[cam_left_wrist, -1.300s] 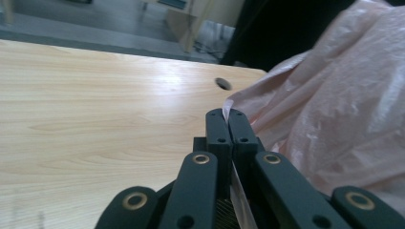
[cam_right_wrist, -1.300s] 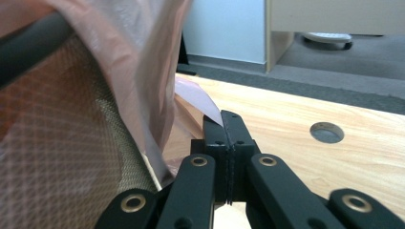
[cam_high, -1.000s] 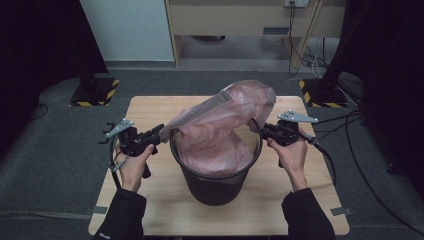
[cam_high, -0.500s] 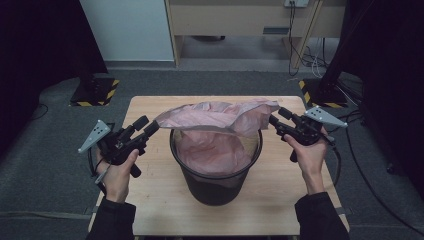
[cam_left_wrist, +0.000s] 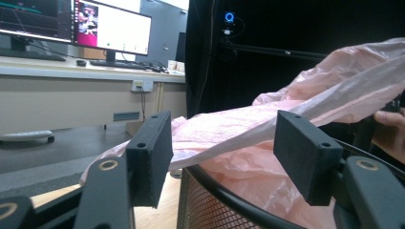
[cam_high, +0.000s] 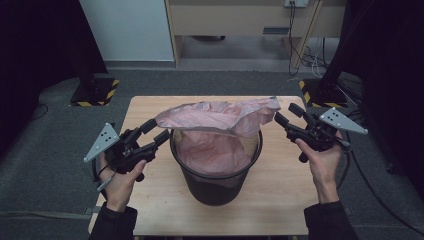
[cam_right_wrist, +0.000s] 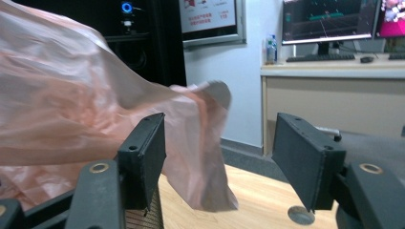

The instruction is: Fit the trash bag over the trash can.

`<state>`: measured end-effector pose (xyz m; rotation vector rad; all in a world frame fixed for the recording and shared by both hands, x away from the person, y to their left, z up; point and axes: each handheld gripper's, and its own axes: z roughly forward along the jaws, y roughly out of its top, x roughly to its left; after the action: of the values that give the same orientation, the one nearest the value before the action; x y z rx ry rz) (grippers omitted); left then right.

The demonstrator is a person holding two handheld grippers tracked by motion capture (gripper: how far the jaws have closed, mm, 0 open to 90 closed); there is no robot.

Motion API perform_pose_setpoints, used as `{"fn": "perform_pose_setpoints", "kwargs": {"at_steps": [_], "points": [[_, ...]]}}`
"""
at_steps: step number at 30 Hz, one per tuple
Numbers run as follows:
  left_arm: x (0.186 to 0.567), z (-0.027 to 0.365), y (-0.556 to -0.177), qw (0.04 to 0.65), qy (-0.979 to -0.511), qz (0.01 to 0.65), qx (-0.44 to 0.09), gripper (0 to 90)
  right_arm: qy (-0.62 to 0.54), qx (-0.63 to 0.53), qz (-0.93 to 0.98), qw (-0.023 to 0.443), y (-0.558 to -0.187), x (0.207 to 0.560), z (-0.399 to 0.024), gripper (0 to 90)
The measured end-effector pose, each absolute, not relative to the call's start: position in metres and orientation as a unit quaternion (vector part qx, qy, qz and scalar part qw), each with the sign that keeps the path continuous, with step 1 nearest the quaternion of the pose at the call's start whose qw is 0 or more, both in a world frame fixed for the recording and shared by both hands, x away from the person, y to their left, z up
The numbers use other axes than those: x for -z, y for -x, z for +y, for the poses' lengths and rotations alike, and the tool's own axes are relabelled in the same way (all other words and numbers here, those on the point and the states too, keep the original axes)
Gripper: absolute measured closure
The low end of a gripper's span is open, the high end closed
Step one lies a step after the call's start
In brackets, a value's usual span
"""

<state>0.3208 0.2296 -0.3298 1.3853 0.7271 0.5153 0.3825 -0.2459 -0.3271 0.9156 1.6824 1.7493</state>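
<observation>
Thin pink plastic bag draped across black mesh bin, between claws; left claw and right claw had just been opening, both apart, nothing gripped.

Probably a lab: monitors, mounted camera.

The high view looked forward and down from above the person's side, taking in the whole wooden table at mid-frame and the floor beyond. The left gripper view sat low and close behind its own black pads, facing across the mesh bin at lower centre. The right gripper view, equally near, faced across the tabletop towards a desk at upper right. All three shared the pink bag.
</observation>
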Motion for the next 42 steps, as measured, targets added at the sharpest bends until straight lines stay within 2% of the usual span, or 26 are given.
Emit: {"fn": "perform_pose_setpoints", "kwargs": {"at_steps": [11,16,17,18,19,21,22,23,24,25,27,34,36,38,42], "points": [[0.334,0.212,-0.330,0.652,-0.653,0.305,-0.235,36.5,-0.290,-0.642,0.652,0.280,-0.382,0.308,-0.225,28.7],[0.333,0.208,-0.333,0.650,-0.657,0.304,-0.231,38.7,-0.274,-0.640,0.660,0.282,-0.382,0.302,-0.219,30.4],[0.332,0.206,-0.334,0.646,-0.662,0.304,-0.228,40.9,-0.267,-0.647,0.658,0.277,-0.382,0.299,-0.217,39.5],[0.331,0.205,-0.334,0.648,-0.662,0.303,-0.227,42.8,-0.265,-0.652,0.656,0.272,-0.382,0.298,-0.216,44.3],[0.331,0.204,-0.334,0.645,-0.664,0.302,-0.226,45.5,-0.259,-0.658,0.657,0.262,-0.382,0.297,-0.215,55.7],[0.330,0.202,-0.334,0.645,-0.666,0.301,-0.223,50.7,-0.255,-0.664,0.655,0.254,-0.380,0.297,-0.213,69.0],[0.330,0.202,-0.334,0.645,-0.666,0.301,-0.223,53.3,-0.255,-0.664,0.655,0.254,-0.380,0.297,-0.213,69.0],[0.330,0.201,-0.334,0.645,-0.667,0.301,-0.220,56.5,-0.250,-0.672,0.656,0.235,-0.378,0.297,-0.212,79.9],[0.330,0.201,-0.334,0.645,-0.667,0.301,-0.219,56.5,-0.250,-0.672,0.656,0.235,-0.378,0.297,-0.212,79.9],[0.330,0.199,-0.334,0.645,-0.669,0.298,-0.218,61.6,-0.247,-0.671,0.662,0.227,-0.377,0.297,-0.210,86.2],[0.330,0.198,-0.334,0.644,-0.671,0.297,-0.218,66.0,-0.247,-0.669,0.666,0.220,-0.377,0.297,-0.209,88.0],[0.332,0.194,-0.337,0.637,-0.683,0.291,-0.209,84.3,-0.252,-0.669,0.666,0.213,-0.377,0.298,-0.208,88.4],[0.332,0.193,-0.336,0.636,-0.685,0.289,-0.206,84.0,-0.252,-0.669,0.665,0.214,-0.376,0.298,-0.208,88.3],[0.331,0.193,-0.334,0.640,-0.684,0.285,-0.204,78.4,-0.253,-0.669,0.665,0.215,-0.376,0.298,-0.209,88.0],[0.327,0.190,-0.327,0.641,-0.687,0.275,-0.203,56.6,-0.256,-0.669,0.664,0.215,-0.377,0.297,-0.209,87.5]]}}
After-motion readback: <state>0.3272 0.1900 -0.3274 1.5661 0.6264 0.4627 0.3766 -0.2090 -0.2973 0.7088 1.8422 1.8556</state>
